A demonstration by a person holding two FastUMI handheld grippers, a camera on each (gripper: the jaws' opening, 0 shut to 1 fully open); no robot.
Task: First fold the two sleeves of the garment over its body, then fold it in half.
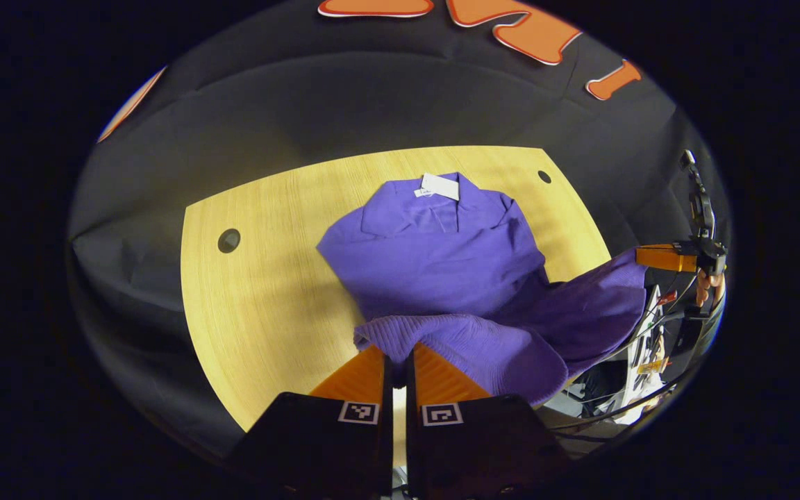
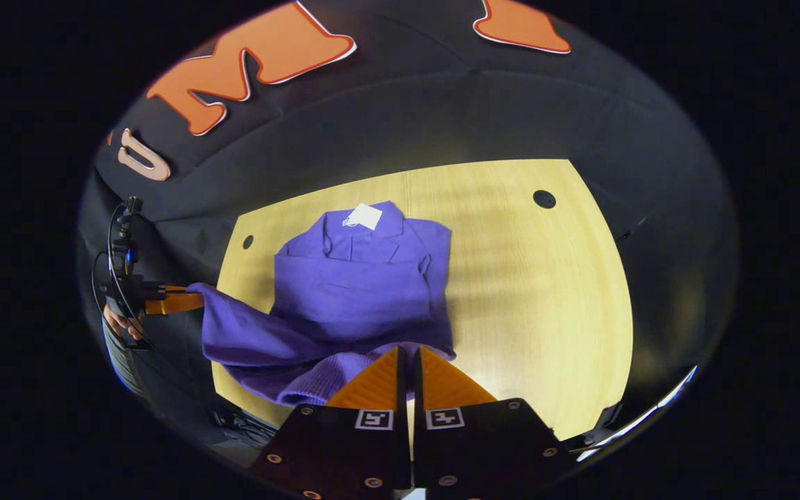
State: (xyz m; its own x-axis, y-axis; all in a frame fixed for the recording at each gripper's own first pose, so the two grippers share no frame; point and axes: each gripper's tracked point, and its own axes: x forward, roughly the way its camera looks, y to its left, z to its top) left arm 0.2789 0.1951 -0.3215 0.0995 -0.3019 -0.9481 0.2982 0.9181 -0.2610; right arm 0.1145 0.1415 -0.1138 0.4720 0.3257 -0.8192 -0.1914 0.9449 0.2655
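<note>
The purple garment (image 1: pixel 435 264) lies on the wooden surface (image 1: pixel 268 305), with its collar and a white tag (image 1: pixel 439 186) at the far edge and its hem on the near side, lifted off the wood. Its long axis runs from the near edge of the surface to the far edge, so the collar points away from both cameras. The sleeves seem already folded in, because the body shows as a narrow block.

In the left gripper view, the left hand-held gripper (image 1: pixel 398 361) has its fingers pressed together on the ribbed hem corner. In the right gripper view, the right hand-held gripper (image 2: pixel 408 368) pinches the other hem corner in the same way. Each view also shows the other hand-held gripper farther off at the side, with cloth stretched toward it.

I judge this to be the start of the fold in half. Several things could go wrong from here. If one corner slips out of its pinch, the hem would drop and the fold would come out skewed. If the two hands travel at different speeds or heights, the hem would land crooked against the collar. The cloth between the corners sags, so it could bunch under the fold. A quick pull could also drag the whole body and disturb the folded sleeves.
</note>
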